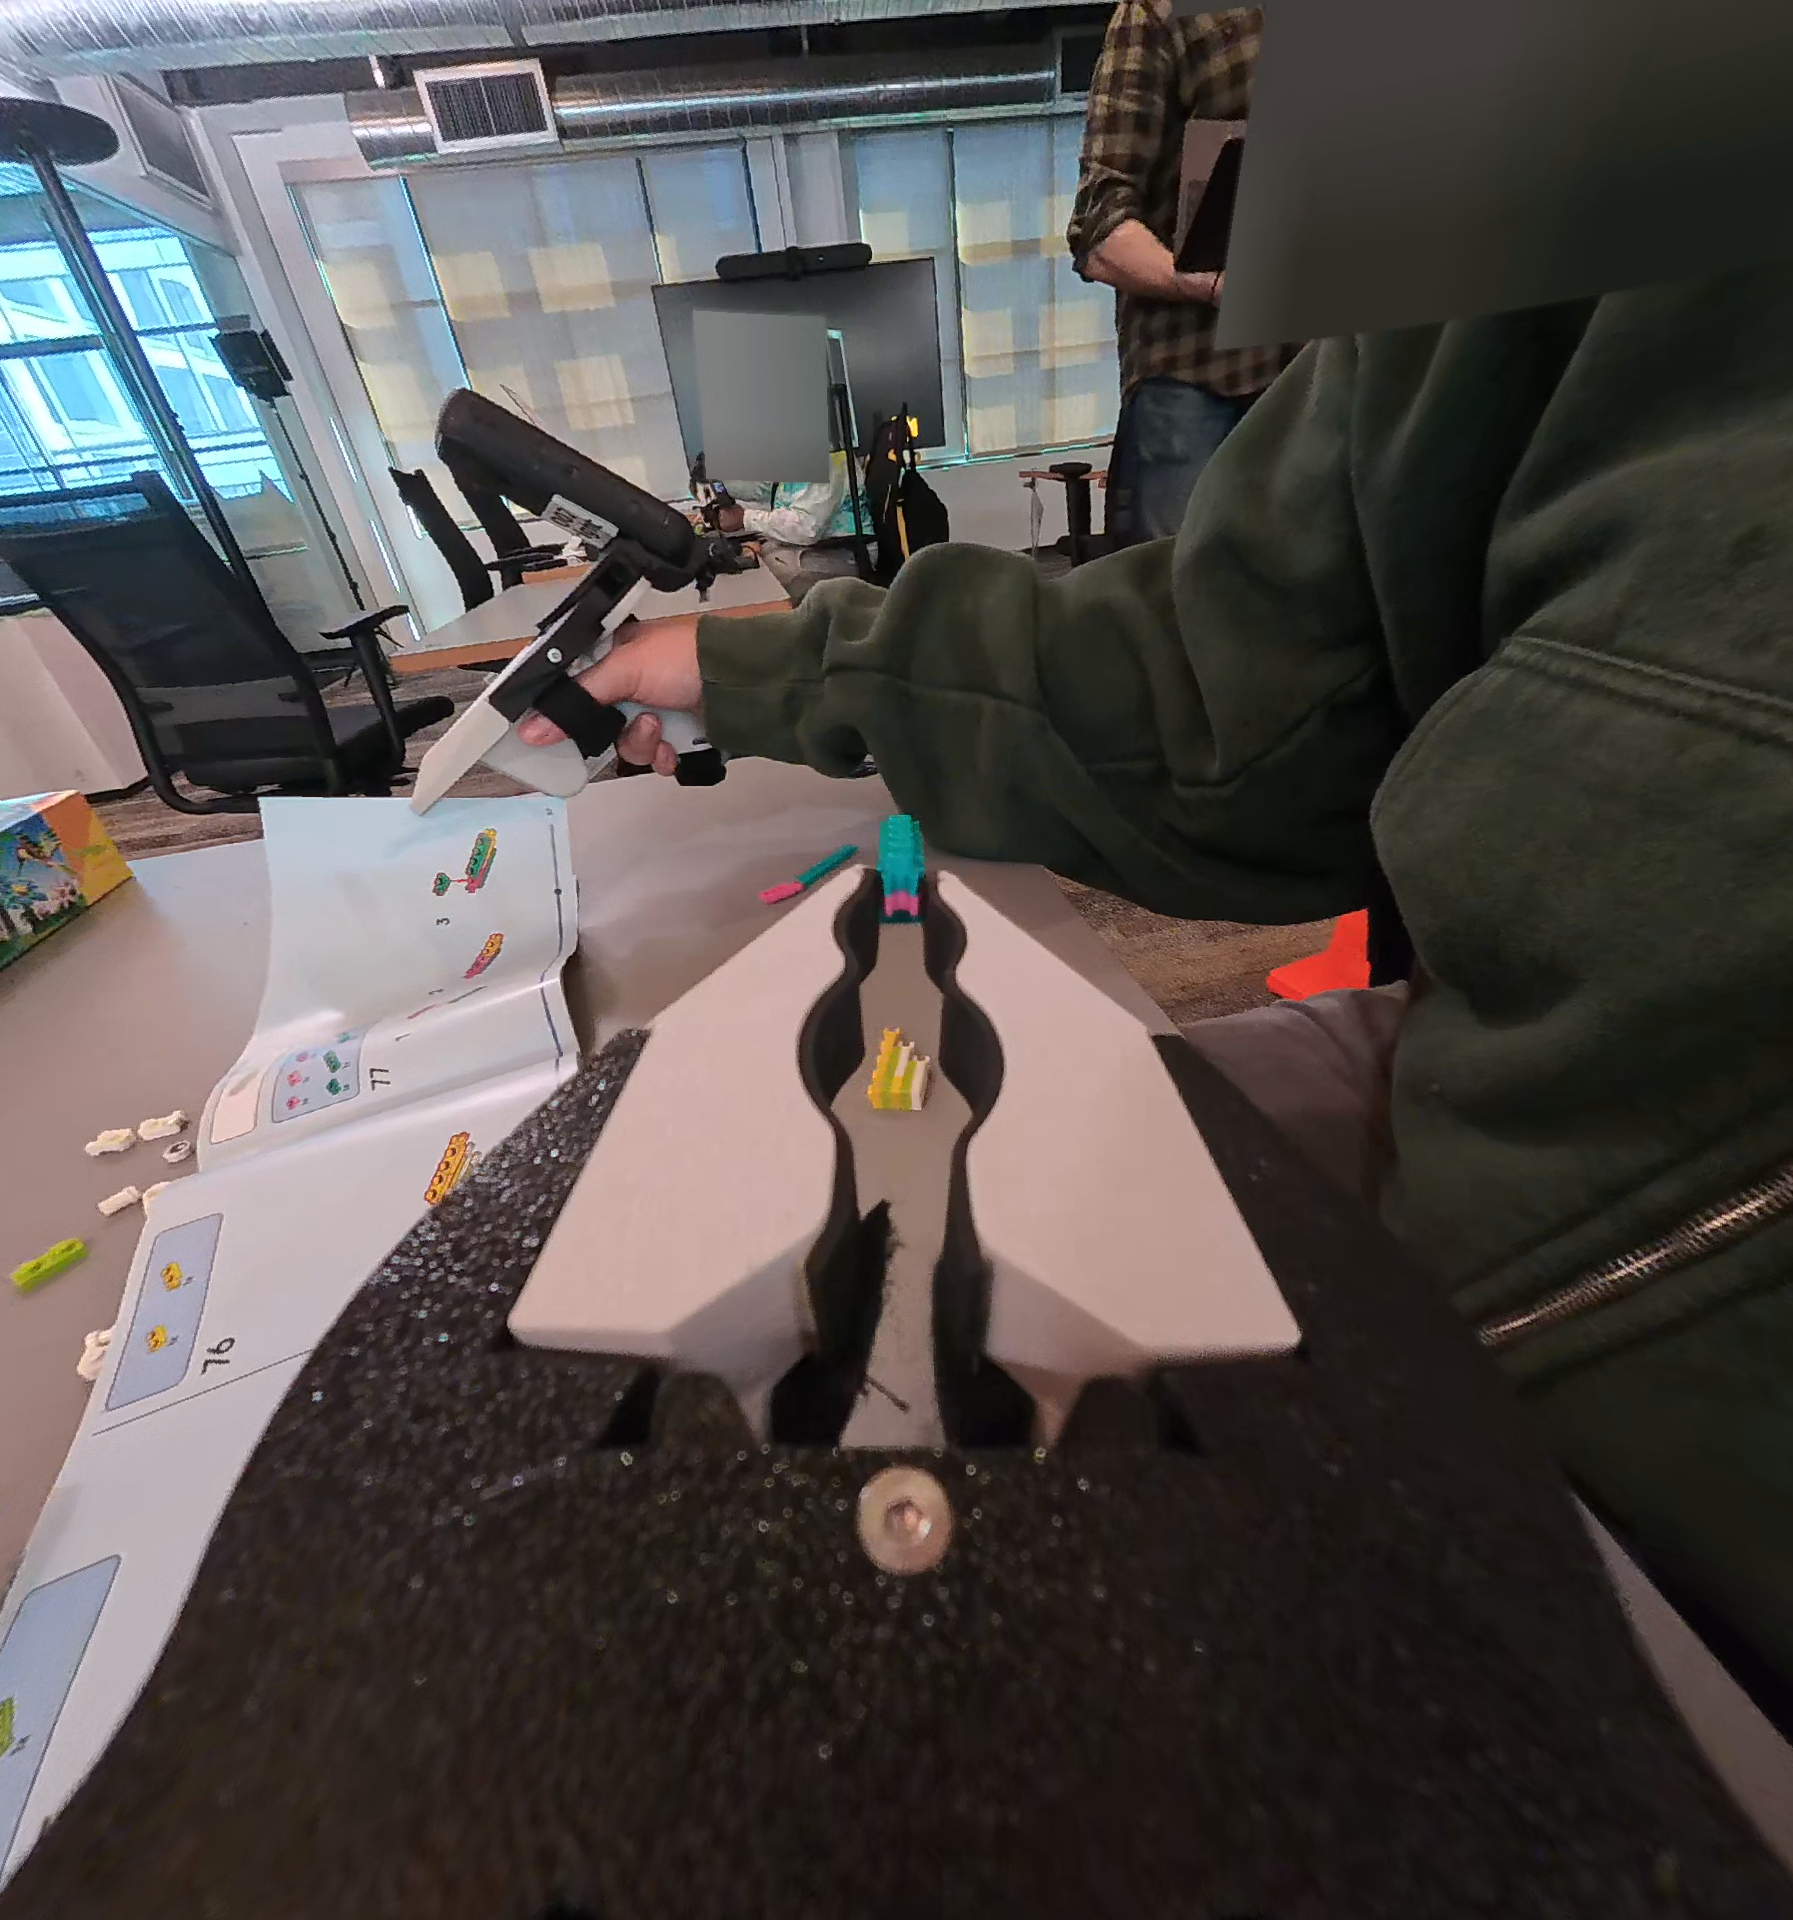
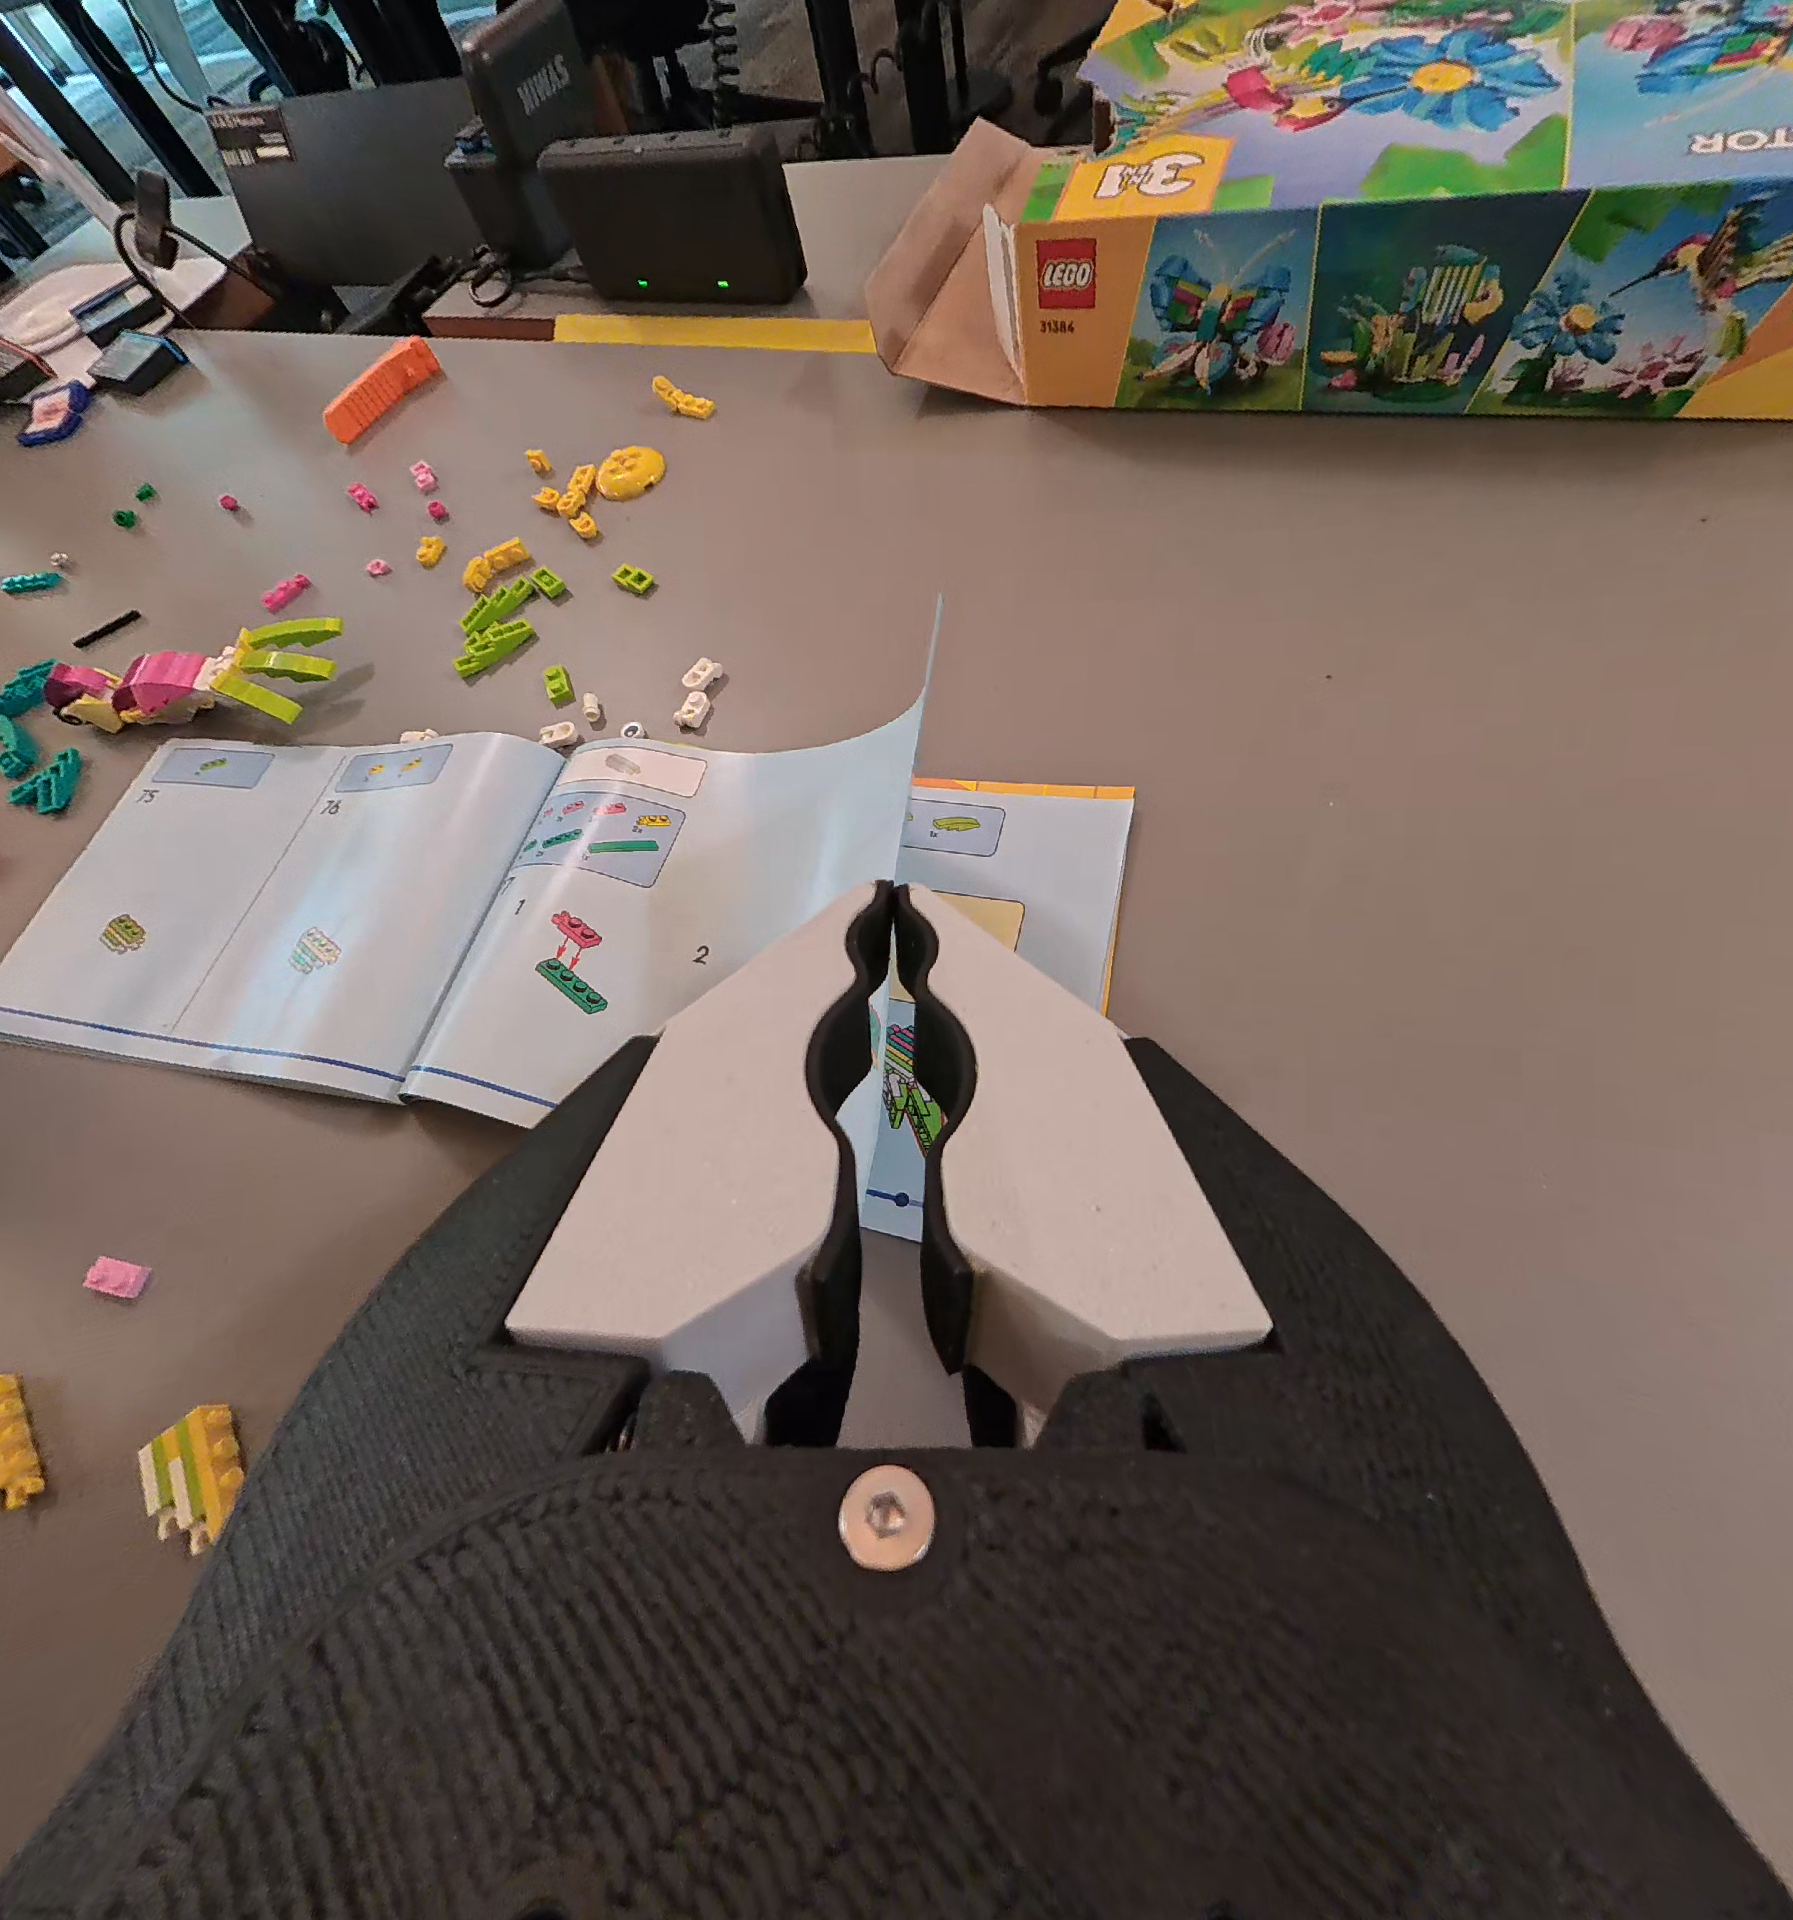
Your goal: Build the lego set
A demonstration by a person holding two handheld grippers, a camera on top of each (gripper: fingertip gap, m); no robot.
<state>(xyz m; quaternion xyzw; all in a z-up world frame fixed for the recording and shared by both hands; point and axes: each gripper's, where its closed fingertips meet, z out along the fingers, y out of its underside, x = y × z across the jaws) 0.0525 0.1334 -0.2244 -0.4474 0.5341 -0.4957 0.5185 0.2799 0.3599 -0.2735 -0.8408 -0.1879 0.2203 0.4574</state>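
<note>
Print shows on three things, not repeated here: a colourful cardboard box (image 2: 1391, 301) at the surface's (image 2: 1391, 727) far edge, a pale-blue paper instruction booklet (image 2: 352, 914), and a dark case (image 2: 528, 94) beyond.

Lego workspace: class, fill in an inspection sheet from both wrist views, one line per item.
Surface: grey table, bare at right.
Job's things: open instruction booklet, one page lifted; part-built model; two yellow-green sub-builds.
Clutter: loose bricks; set box.
Grippers: right hand-held gripper pinches the page; left hand-held gripper slightly open, empty.
Cables: at the black units.
Surroundings: office chairs, windows.
</note>
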